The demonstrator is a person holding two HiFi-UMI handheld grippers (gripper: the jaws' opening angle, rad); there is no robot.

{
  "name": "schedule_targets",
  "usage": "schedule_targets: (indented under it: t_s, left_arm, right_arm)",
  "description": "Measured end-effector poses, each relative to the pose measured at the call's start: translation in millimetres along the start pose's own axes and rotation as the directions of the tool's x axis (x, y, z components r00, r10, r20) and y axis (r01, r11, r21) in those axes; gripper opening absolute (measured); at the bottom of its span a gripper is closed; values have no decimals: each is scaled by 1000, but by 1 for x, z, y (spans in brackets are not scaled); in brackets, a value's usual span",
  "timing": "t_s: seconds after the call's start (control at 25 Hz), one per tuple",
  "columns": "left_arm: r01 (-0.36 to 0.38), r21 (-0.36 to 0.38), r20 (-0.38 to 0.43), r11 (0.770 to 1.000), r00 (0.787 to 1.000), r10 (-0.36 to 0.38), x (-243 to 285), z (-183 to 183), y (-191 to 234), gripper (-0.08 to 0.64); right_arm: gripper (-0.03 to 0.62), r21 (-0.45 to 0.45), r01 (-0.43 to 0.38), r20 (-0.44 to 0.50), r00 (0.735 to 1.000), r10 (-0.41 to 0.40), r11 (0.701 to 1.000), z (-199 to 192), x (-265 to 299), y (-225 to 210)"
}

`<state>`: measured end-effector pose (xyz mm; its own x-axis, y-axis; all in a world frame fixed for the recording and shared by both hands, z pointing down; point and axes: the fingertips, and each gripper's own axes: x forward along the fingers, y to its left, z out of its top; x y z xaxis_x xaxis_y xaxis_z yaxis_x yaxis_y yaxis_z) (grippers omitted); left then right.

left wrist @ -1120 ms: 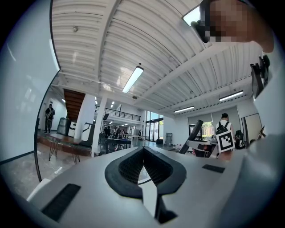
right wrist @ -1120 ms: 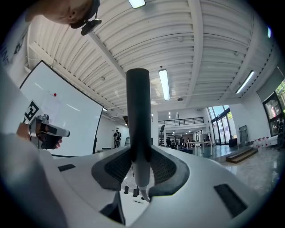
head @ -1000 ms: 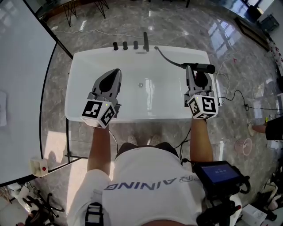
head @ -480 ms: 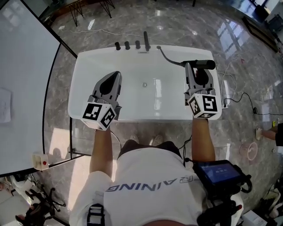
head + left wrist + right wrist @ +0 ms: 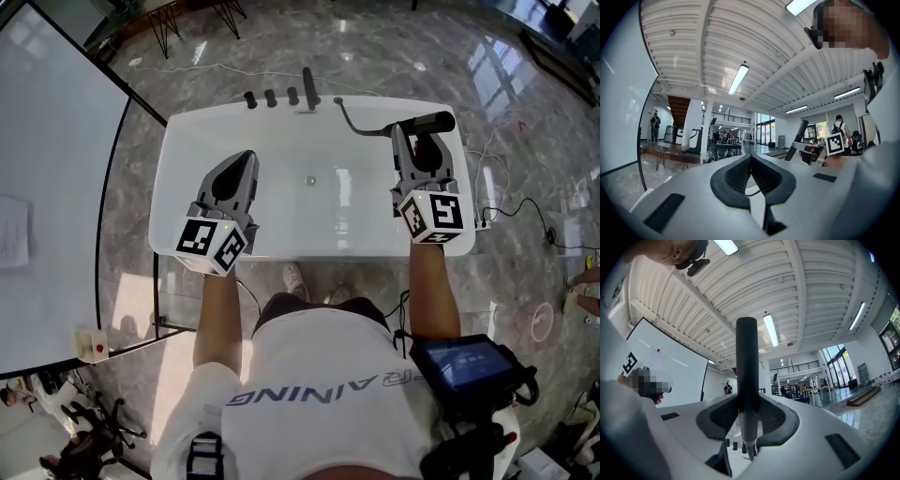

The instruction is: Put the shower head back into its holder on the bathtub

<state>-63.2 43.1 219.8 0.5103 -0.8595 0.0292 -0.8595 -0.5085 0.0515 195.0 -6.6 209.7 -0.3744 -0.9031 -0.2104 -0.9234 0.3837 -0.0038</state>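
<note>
A grey marble floor [image 5: 394, 47] spreads out under everything, and a big white board [image 5: 56, 187] stands at the left. A white bathtub [image 5: 309, 249] lies crosswise in front of the person. Both grippers are held over it, pointing toward its far rim. The left gripper [image 5: 247, 154] [image 5: 750, 157] hangs over the tub's left half, its 2 jaws pressed together with nothing between them. The right gripper [image 5: 413, 132] [image 5: 747, 404] is over the right end, jaws clenched on the black shower head [image 5: 424, 123] [image 5: 746, 362]. The shower head sits crosswise above the tub's far right corner. A dark hose [image 5: 352, 120] curves from it to the far rim, beside 4 black tap fittings [image 5: 272, 97]. A small drain [image 5: 310, 179] marks the tub floor.
</note>
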Motion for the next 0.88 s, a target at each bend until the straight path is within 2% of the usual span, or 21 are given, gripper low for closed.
schedule_targets:
  t_s: [0.32,0.68,0.88]
  left_arm:
    - [32,-41,11,999,999,-32,14,9,30,17]
    - [76,-83,21,994,997,-75,32,-5,128,17]
    - [108,-93,11,990,994,-108,44,-9,161,17]
  right_arm:
    - [133,-27,8,-15,1000,-8,1000,21,36,9]
    - [133,-106,77,8,997,-76,991,34,134,25]
    - [133,-134,114,3,993,-115,984,36,171,25]
